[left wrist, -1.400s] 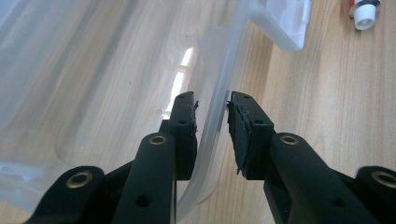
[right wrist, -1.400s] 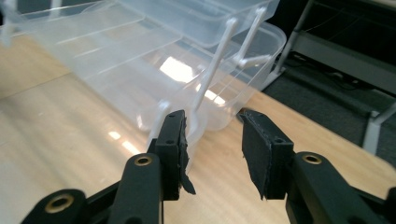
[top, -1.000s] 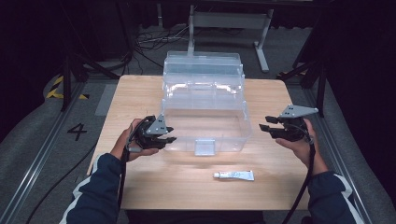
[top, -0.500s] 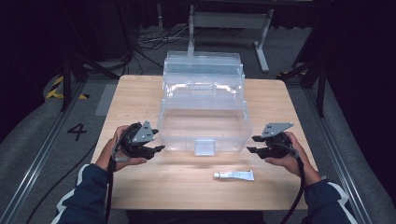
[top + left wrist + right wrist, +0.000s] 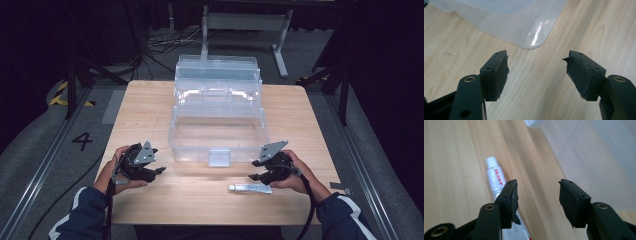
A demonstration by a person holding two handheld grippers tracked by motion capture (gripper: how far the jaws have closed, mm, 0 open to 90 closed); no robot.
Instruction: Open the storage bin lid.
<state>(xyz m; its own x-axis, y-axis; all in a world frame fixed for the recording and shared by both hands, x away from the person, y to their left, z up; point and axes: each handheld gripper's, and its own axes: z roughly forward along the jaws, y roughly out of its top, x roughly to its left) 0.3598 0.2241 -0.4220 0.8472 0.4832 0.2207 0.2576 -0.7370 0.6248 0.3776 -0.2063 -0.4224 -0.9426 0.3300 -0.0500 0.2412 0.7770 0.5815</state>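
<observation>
So I've got the little white tube (image 5: 249, 188) lying flat on the wooden table (image 5: 150, 105), just in front of the clear plastic box (image 5: 219, 131), a bit right of the box's front latch (image 5: 219, 156). My right gripper (image 5: 256, 170) sits just beside the tube's right end, jaws spread apart with nothing in them. In the right gripper view the tube (image 5: 496, 178) runs under my left-hand jaw, cap end pointing away. My left gripper (image 5: 159, 170) is off the box's front left corner, jaws also spread, nothing held.

My guess is the tube's light, squishy and a bit slick, so it'll dent or roll. I'd pinch it across the middle of the body, gently, not the cap.
</observation>
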